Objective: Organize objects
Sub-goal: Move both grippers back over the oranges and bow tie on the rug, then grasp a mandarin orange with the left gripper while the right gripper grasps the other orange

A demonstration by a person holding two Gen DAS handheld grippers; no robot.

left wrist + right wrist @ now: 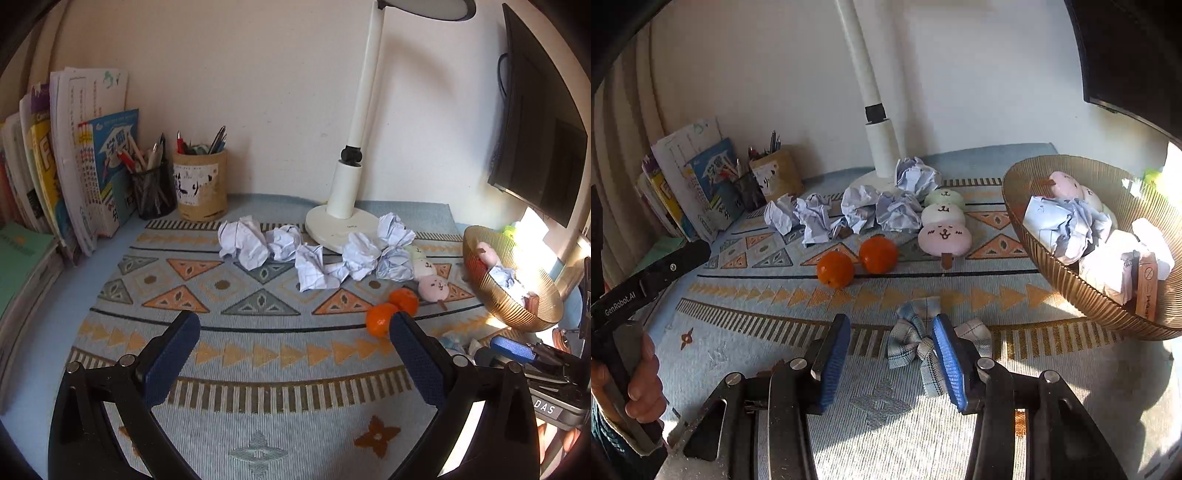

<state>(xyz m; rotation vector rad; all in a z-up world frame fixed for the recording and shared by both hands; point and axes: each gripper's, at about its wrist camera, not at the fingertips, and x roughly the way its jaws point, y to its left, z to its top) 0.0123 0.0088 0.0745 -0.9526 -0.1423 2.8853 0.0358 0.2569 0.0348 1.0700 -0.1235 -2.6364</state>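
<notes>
Lying between the spread, empty jaws of the right gripper [892,363] is a grey-blue plaid fabric bow [916,341]; the left gripper [295,356] is likewise held wide open.

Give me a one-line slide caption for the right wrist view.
Open right gripper hovers by a plaid bow; two oranges, crumpled paper balls and a half-filled wire basket wait on the patterned mat.

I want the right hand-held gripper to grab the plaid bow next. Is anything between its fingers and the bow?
Nothing visible is in the way. The right hand-held gripper is open, and the plaid bow lies on the patterned mat just ahead, partly between its fingers. The two oranges and the basket sit farther off.
</notes>
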